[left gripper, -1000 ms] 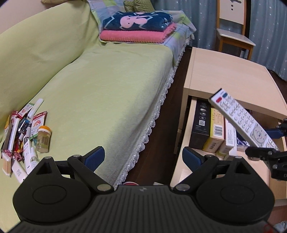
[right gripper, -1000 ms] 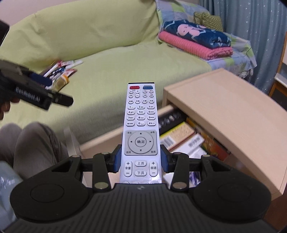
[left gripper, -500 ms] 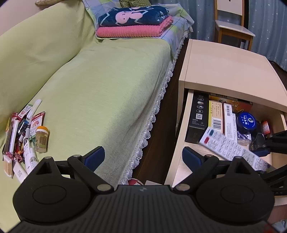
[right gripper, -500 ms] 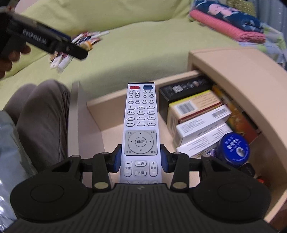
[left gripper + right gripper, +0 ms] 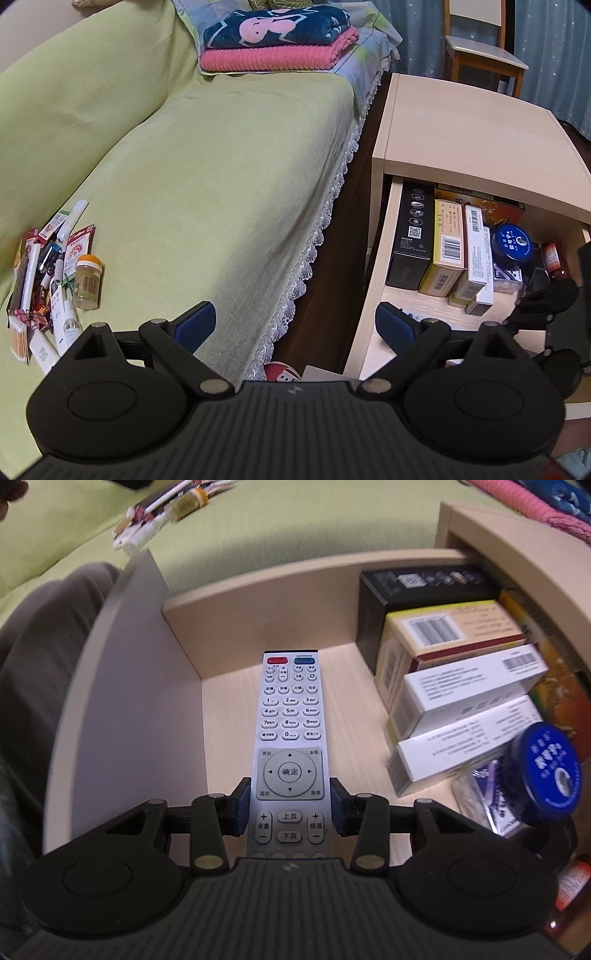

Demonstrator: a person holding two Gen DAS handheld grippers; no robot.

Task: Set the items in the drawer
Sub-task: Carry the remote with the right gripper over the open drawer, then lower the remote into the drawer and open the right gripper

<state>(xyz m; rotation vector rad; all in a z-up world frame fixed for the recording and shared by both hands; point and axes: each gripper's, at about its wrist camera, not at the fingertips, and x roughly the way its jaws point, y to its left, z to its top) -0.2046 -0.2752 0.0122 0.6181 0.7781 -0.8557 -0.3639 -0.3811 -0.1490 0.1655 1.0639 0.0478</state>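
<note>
— What's the room like?
— A green sofa (image 5: 207, 177) with folded towels (image 5: 277, 40) at its far end, and a pale wooden bench (image 5: 472, 147) beside it with its drawer (image 5: 122, 686) pulled out.

— Where's the remote (image 5: 290, 746)?
— Inside the drawer, low over its bare floor, to the left of a row of boxes (image 5: 454, 686) and a blue-lidded jar (image 5: 546, 771).

— Is the right tool (image 5: 290, 808) gripping it?
— Its blue pads sit at both sides of the remote's lower half; whether they press it I cannot tell.

— And the left tool (image 5: 295, 325)?
— Spread wide, empty, over the sofa's edge. A clutter of small items (image 5: 55, 280) lies on the sofa to its left.
</note>
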